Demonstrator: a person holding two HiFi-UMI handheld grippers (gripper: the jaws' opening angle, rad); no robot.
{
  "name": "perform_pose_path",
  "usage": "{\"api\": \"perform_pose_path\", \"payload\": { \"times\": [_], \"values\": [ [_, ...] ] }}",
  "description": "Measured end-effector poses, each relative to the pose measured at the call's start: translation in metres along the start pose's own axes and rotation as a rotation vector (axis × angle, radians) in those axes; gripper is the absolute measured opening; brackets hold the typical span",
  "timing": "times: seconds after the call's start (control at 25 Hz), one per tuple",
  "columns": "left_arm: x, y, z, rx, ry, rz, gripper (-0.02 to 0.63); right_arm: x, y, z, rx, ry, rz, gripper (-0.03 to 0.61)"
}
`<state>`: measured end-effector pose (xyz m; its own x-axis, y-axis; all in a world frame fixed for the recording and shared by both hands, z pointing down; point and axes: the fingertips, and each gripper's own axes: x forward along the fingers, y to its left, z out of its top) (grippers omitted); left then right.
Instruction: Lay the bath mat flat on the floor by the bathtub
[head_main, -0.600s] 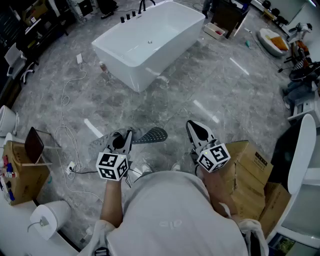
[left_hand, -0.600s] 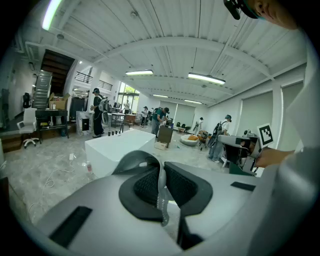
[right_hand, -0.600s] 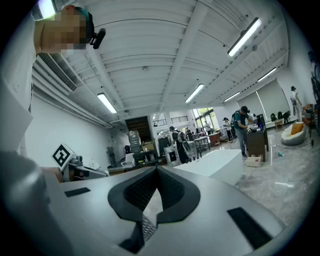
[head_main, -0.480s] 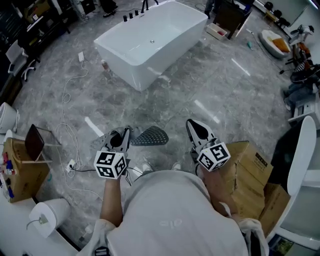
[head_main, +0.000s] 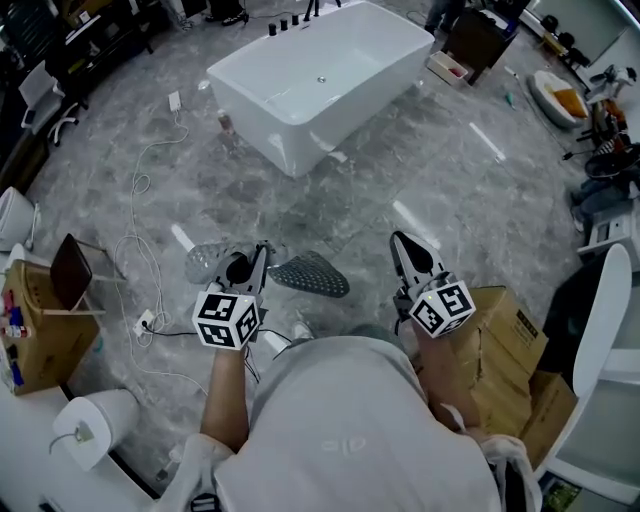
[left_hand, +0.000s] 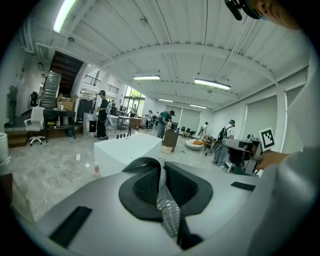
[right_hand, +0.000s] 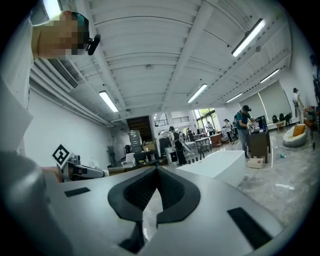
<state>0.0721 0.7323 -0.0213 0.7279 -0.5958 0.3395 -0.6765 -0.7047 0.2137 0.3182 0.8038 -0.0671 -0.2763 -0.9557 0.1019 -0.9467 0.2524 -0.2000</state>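
The white bathtub (head_main: 320, 85) stands at the far side of the grey marble floor, and it also shows as the tub (left_hand: 125, 150) in the left gripper view and the tub (right_hand: 220, 165) in the right gripper view. My left gripper (head_main: 257, 258) is shut on the grey perforated bath mat (head_main: 312, 273), which droops to both sides of the jaws above the floor. A strip of that mat (left_hand: 170, 217) shows pinched between the left gripper (left_hand: 161, 172) pads. My right gripper (head_main: 402, 243) is held level to the right. This right gripper (right_hand: 156, 171) is shut with nothing in it.
Cardboard boxes (head_main: 512, 345) are stacked at my right, beside a white chair (head_main: 602, 310). White cables (head_main: 140, 200) trail over the floor on the left, near another box (head_main: 35, 345) and a paper roll (head_main: 95, 428). People stand at tables far behind the tub.
The head view has drifted slightly, so the tub sits a little further right in frame. Both grippers keep their pose, and the mat stays held in the left one.
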Motion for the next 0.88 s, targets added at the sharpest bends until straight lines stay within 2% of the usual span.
{"api": "perform_pose_path", "payload": {
  "times": [0.12, 0.24, 0.44, 0.88],
  "values": [
    [0.003, 0.019, 0.007, -0.011, -0.002, 0.010, 0.028, 0.010, -0.005, -0.002, 0.014, 0.007, -0.033, 0.026],
    [0.010, 0.032, 0.015, 0.012, -0.005, 0.012, 0.028, 0.026, -0.013, -0.006, 0.035, 0.009, -0.048, 0.026],
    [0.035, 0.070, 0.025, 0.012, 0.009, 0.035, 0.028, 0.078, -0.034, -0.016, 0.066, 0.007, -0.053, 0.026],
    [0.152, 0.157, 0.077, -0.036, 0.075, 0.100, 0.028, 0.233, -0.127, 0.012, 0.082, 0.018, 0.002, 0.025]
  ]
}}
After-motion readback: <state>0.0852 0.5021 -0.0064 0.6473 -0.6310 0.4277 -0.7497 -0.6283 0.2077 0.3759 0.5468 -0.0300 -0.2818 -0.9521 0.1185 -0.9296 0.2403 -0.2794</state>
